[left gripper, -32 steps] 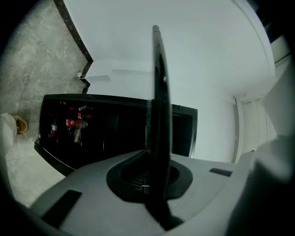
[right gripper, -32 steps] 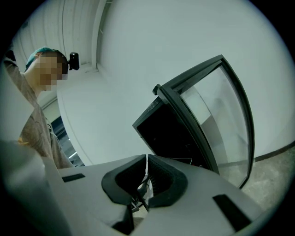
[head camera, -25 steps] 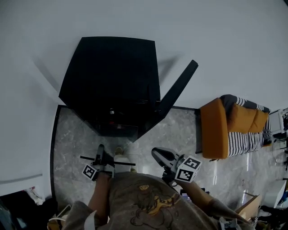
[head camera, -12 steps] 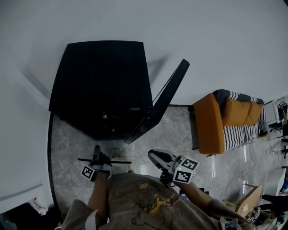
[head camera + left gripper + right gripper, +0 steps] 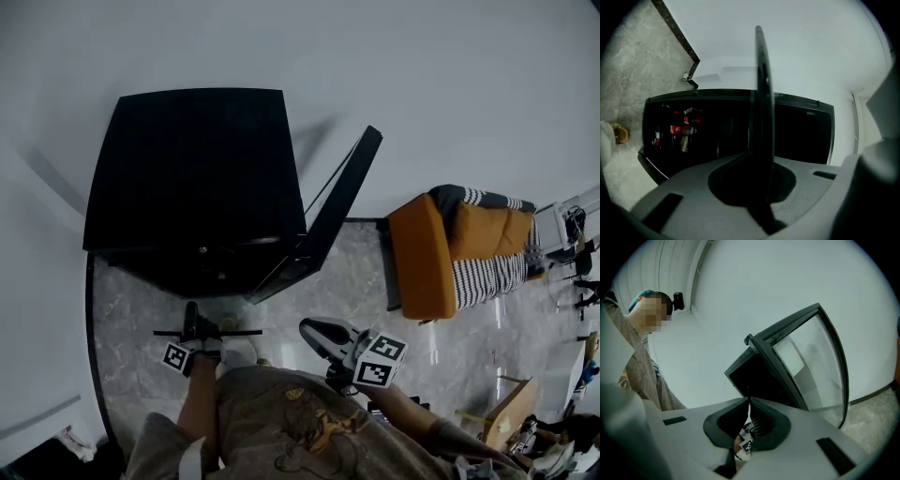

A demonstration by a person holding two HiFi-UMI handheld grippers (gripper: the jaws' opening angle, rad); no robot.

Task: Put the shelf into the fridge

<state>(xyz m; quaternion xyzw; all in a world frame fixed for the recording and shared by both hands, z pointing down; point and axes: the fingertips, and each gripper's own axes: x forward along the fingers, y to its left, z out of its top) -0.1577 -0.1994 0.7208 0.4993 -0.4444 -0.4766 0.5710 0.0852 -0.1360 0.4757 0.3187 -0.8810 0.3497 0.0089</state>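
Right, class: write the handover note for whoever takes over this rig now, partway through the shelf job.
Left gripper: shut on the shelf, which is outside the fridge and facing its opening.
Right gripper: shut, empty, off to the side.
Fridge door: open; bottles inside.
Done: shelf picked up, door open.
To do: slide the shelf in, then let go.

I counted one black fridge (image 5: 197, 178) with one glass door (image 5: 333, 211). I had two grippers, the left gripper (image 5: 192, 319) and the right gripper (image 5: 307, 328), and two marker cubes (image 5: 381, 360), one on each. There was one dark shelf (image 5: 234, 333) and one orange sofa (image 5: 422, 253). Inside the fridge I saw a few red-labelled bottles (image 5: 677, 129); I couldn't make out their exact number.
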